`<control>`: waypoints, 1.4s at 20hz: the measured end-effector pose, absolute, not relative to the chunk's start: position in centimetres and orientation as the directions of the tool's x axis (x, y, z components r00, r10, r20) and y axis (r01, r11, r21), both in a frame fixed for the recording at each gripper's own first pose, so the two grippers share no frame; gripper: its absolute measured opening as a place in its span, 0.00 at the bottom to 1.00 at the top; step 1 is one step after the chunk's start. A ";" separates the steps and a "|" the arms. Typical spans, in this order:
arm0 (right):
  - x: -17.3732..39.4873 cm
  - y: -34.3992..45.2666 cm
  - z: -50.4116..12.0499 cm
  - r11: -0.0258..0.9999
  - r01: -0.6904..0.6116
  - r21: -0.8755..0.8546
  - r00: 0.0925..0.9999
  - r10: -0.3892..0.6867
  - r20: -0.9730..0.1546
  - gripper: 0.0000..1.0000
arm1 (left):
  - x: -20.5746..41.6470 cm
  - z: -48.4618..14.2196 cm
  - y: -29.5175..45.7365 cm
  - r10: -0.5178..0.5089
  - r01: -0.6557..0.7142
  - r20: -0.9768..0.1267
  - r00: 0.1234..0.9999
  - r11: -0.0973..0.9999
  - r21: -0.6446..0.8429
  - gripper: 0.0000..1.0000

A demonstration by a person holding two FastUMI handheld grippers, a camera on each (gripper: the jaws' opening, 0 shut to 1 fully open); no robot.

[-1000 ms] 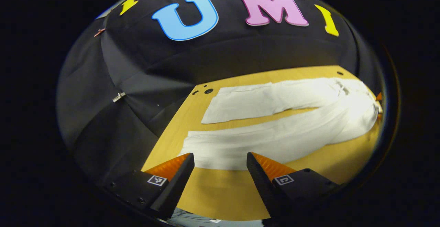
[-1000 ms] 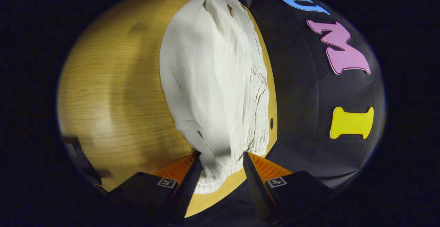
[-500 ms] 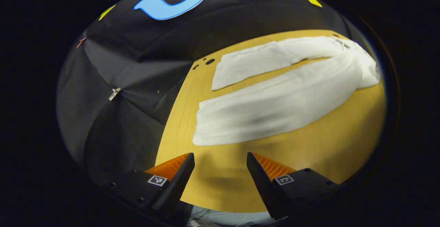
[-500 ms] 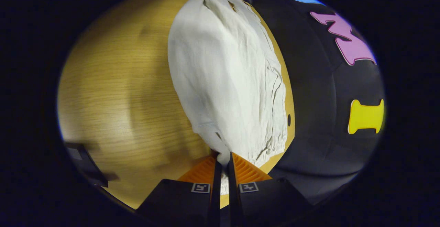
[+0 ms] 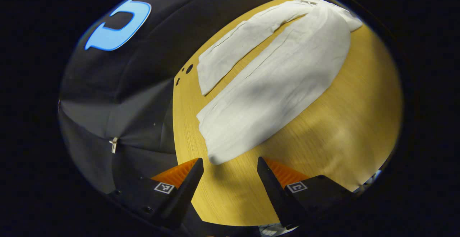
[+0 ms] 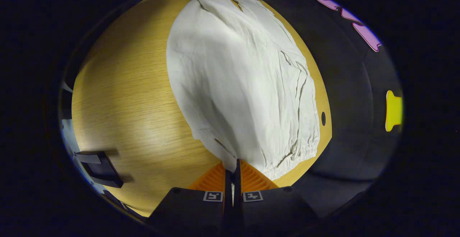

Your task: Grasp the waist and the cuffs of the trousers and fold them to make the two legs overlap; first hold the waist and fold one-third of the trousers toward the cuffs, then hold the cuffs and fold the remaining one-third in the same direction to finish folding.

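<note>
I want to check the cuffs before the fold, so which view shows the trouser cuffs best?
The left gripper view: both cuffs of the white trousers lie flat on the wooden table, the nearer one just ahead of the open left hand-held gripper. The right gripper view shows mainly the waist, pinched by the right hand-held gripper.

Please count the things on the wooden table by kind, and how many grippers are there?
Trousers: 1
Dark block at the table edge: 1
Grippers: 2, the left gripper and the right gripper
Total: 4
</note>
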State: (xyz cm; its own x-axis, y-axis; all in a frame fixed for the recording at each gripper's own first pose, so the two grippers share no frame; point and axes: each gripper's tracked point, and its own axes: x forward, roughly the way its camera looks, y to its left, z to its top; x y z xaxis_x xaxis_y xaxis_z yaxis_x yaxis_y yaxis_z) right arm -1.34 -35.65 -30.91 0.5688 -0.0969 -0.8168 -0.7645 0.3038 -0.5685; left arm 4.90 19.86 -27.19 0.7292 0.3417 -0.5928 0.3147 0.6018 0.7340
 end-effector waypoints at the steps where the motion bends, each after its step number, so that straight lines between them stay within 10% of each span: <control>1: -1.3 -35.7 -31.0 0.295 -0.765 -0.573 0.573 -0.097 -0.814 0.05 | 5.7 -27.1 19.8 0.335 0.350 -0.590 0.734 0.558 0.752 0.96; 8: -1.4 -35.6 -31.0 0.273 -0.764 -0.584 0.583 -0.095 -0.807 0.05 | 8.9 -27.5 17.9 0.217 0.653 -0.693 0.688 0.233 0.721 0.78; 18: -1.4 -35.6 -31.0 0.253 -0.764 -0.594 0.594 -0.086 -0.800 0.05 | 7.6 -29.4 17.4 0.158 0.800 -0.894 0.420 0.400 0.447 0.24; 28: -0.8 -36.0 -30.4 0.315 -0.739 -0.596 0.598 -0.101 -0.795 0.05 | 8.2 -29.0 17.2 0.169 0.628 -0.791 0.589 0.520 0.579 0.05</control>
State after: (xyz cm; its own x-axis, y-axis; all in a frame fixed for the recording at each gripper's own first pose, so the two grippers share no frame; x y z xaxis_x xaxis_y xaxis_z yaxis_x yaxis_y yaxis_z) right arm -0.79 -36.04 -30.38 0.5983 -0.1006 -0.7949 -0.7386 0.3153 -0.5958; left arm 8.23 17.19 -28.95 0.5887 0.1686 -0.7905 0.6284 0.5197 0.5788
